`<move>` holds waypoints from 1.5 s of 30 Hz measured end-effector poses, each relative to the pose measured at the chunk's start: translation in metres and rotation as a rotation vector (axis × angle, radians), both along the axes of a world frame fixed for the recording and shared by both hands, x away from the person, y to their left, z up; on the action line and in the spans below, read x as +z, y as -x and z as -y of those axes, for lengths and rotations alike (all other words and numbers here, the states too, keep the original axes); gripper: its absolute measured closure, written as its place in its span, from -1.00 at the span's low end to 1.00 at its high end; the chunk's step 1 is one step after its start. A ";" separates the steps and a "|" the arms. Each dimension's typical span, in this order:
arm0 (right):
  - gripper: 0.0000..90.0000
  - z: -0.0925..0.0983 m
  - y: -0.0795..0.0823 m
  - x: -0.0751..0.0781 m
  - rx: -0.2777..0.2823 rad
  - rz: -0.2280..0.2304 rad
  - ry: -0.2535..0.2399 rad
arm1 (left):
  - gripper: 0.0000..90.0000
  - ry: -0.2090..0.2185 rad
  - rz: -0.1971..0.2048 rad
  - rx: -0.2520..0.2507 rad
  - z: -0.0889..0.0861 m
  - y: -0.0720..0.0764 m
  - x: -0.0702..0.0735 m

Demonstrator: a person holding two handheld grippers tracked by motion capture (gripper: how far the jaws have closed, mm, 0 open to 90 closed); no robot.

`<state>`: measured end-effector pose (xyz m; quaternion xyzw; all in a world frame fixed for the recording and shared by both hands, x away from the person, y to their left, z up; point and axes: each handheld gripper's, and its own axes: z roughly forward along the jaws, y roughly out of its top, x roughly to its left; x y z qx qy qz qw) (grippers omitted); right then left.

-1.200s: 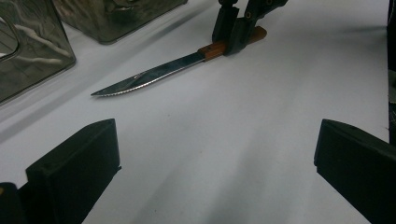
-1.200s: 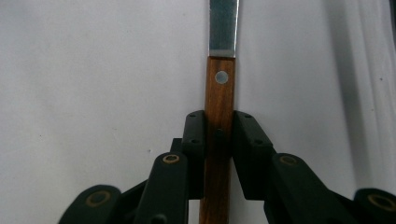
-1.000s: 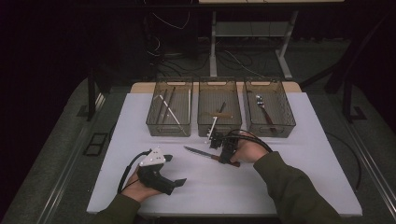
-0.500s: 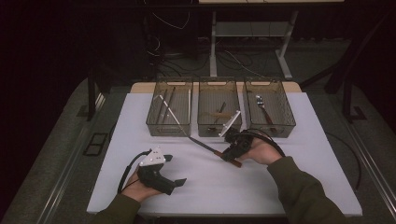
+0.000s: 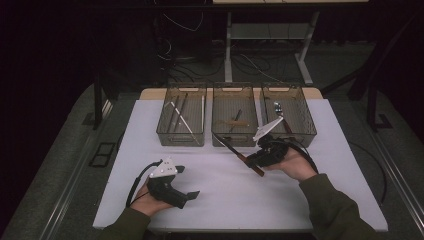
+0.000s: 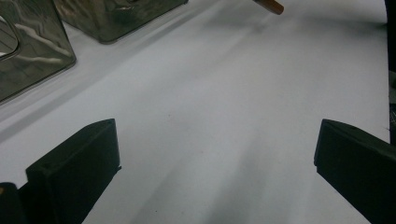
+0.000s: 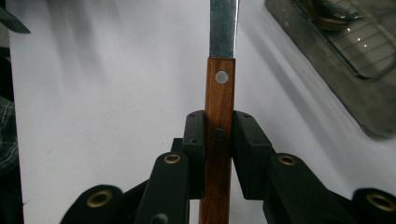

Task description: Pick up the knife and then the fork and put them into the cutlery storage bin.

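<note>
in the high view the right gripper (image 5: 260, 156), at centre right of the frame, is clamped on a wooden-handled knife with a steel blade (image 5: 234, 151); the right gripper view shows both black pads pressed flat against the brown handle (image 7: 219, 135) just behind its front rivet, with the blade running straight up out of the top of that picture. in the high view the knife hangs above the white table top (image 5: 310, 200), its long axis slanting from lower right to upper left, the handle end toward the lower right by the hand and the blade tip pointing at the front wall of the middle clear plastic bin (image 5: 235, 142). that bin sits just up and left of the right gripper, between a left bin (image 5: 181, 137) and a right bin (image 5: 295, 137), and already holds other long utensils, too small to name. the right hand is plainly the nearer one to all three bins. to my eye the coming move turns on that slant: the blade lies across the bin's front edge rather than along its length, so the knife would likely need lifting over the wall and turning before it goes in. the left gripper (image 5: 192, 195), at lower left, rests low over the table with its jaws wide apart and nothing between them, well away from the knife.
</note>
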<state>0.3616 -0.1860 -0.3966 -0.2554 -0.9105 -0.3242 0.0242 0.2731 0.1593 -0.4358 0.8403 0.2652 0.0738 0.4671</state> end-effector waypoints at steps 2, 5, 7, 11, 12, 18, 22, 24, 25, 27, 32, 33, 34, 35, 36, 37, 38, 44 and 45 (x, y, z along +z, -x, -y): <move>0.70 0.004 0.000 0.001 -0.018 0.008 -0.019 | -1.00 0.000 0.000 0.000 0.000 0.000 0.000; 0.70 0.009 0.000 0.002 -0.028 0.017 -0.042 | -1.00 0.001 0.002 -0.001 0.000 0.000 0.000; 0.70 0.012 0.000 0.001 -0.035 0.023 -0.056 | -1.00 0.003 0.003 0.001 -0.001 0.000 0.000; 0.70 0.019 -0.002 0.002 -0.056 0.029 -0.083 | -1.00 0.004 0.005 0.001 -0.002 0.000 0.000; 0.70 0.021 -0.002 0.003 -0.060 0.030 -0.086 | -1.00 0.005 0.003 0.003 -0.002 0.000 0.000; 0.70 0.029 -0.003 0.008 -0.085 0.054 -0.115 | -1.00 0.002 0.002 0.004 -0.001 0.000 0.000; 0.70 0.035 -0.003 0.011 -0.101 0.072 -0.130 | -1.00 0.000 0.003 0.004 -0.001 0.000 0.000; 0.70 0.037 -0.003 0.013 -0.109 0.082 -0.140 | -1.00 0.003 0.003 0.006 -0.002 0.000 0.000; 0.70 0.039 -0.003 0.014 -0.116 0.084 -0.143 | -1.00 0.003 0.002 0.006 -0.002 0.000 0.000; 0.70 0.041 -0.004 0.015 -0.125 0.089 -0.150 | -1.00 0.002 0.000 0.005 -0.001 -0.001 0.000; 0.70 0.050 -0.005 0.019 -0.157 0.105 -0.176 | -1.00 0.002 -0.003 0.005 -0.002 -0.003 -0.001; 0.70 0.051 -0.005 0.020 -0.161 0.110 -0.180 | -1.00 0.000 -0.002 0.004 -0.003 -0.003 -0.001; 0.70 0.053 -0.005 0.022 -0.168 0.120 -0.190 | -1.00 0.001 -0.001 0.004 -0.003 -0.003 -0.001; 0.70 0.054 -0.006 0.023 -0.172 0.124 -0.193 | -1.00 0.000 -0.002 0.004 -0.003 -0.003 -0.001; 0.70 0.056 -0.006 0.024 -0.182 0.130 -0.198 | -1.00 0.000 -0.002 0.004 -0.003 -0.003 -0.001; 0.70 0.058 -0.007 0.026 -0.189 0.138 -0.201 | -1.00 0.001 -0.003 0.004 -0.003 -0.003 -0.001; 0.70 0.060 -0.008 0.027 -0.199 0.143 -0.209 | -1.00 0.001 -0.003 0.004 -0.003 -0.003 -0.001; 0.70 0.074 -0.009 0.033 -0.247 0.173 -0.226 | -1.00 0.002 0.000 0.006 -0.002 -0.002 -0.001; 0.70 0.076 -0.010 0.033 -0.257 0.181 -0.227 | -1.00 0.000 0.001 0.005 -0.002 -0.002 -0.001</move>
